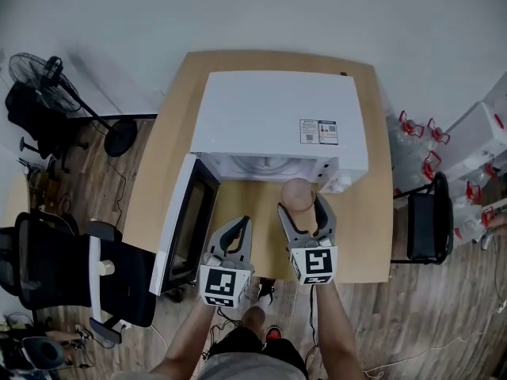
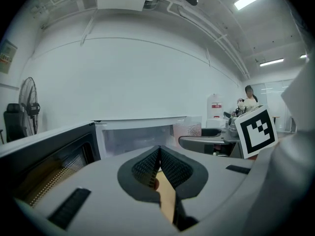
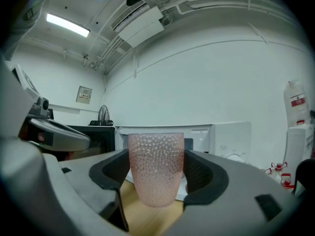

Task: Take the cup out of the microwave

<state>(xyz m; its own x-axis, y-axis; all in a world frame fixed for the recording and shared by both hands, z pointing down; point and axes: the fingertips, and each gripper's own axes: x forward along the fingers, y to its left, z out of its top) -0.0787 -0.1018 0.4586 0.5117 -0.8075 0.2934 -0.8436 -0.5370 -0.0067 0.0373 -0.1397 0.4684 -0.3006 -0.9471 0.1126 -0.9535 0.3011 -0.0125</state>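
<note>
On the desk (image 1: 372, 236), the white microwave (image 1: 277, 117) stands with its door (image 1: 184, 226) open, its cavity mostly hidden from above. Toward the front edge, the left gripper (image 1: 238, 228) has its jaws pressed together, empty; the right gripper (image 1: 302, 206) clamps the pink dimpled cup (image 1: 298, 193) in its jaws just outside the microwave's mouth.

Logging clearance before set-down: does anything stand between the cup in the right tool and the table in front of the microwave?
Nothing visible does. The cup, clamped in the right tool, is over bare table outside the microwave opening. The shut left tool and the open door stand off to its left.
</note>
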